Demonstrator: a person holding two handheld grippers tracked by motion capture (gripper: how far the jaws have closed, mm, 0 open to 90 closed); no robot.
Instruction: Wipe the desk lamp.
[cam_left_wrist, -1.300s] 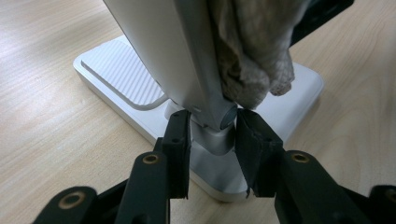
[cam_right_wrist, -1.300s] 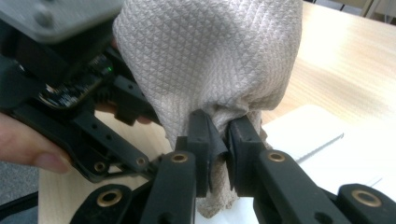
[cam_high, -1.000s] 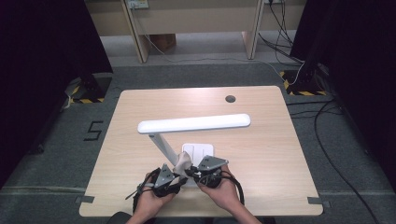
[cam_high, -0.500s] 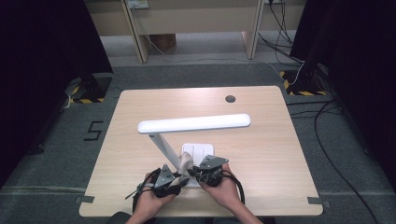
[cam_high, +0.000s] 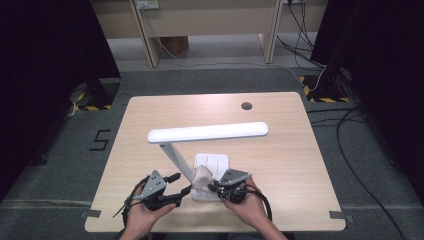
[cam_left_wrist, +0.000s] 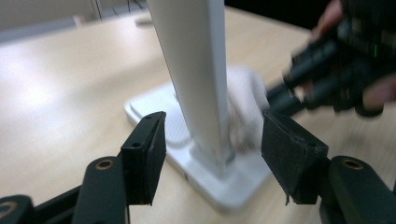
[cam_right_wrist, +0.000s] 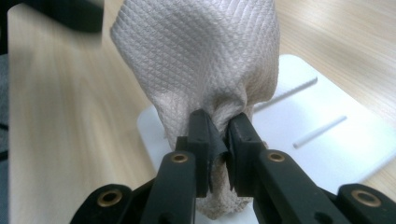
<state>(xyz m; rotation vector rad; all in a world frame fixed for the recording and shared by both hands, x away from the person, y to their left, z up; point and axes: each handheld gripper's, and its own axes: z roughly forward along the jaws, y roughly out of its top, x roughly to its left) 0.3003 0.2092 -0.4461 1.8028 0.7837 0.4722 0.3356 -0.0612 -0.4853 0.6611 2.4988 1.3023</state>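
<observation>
A white desk lamp stands near the table's front edge, with a flat base (cam_high: 216, 162), a slanted stem (cam_high: 175, 157) and a long head bar (cam_high: 207, 132). My left gripper (cam_high: 181, 183) sits just left of the stem's foot; its jaws have just been opening. In the left gripper view the stem (cam_left_wrist: 196, 70) rises between the open pads (cam_left_wrist: 149, 154) without touching them. My right gripper (cam_right_wrist: 219, 126) is shut on a crumpled beige paper towel (cam_right_wrist: 205, 51), held over the base (cam_right_wrist: 327, 140) beside the stem. The towel (cam_high: 201, 176) and right gripper (cam_high: 211, 186) show from above too.
The light wooden table (cam_high: 280, 165) has a dark round cable hole (cam_high: 246, 105) at its far side. Grey carpet surrounds it, with cables on the floor at the right (cam_high: 350, 150) and desk legs behind (cam_high: 145, 35).
My left gripper's jaws have spread apart and the hand has lifted and drawn slightly left from the lamp stem. The right gripper and towel have stayed put.
</observation>
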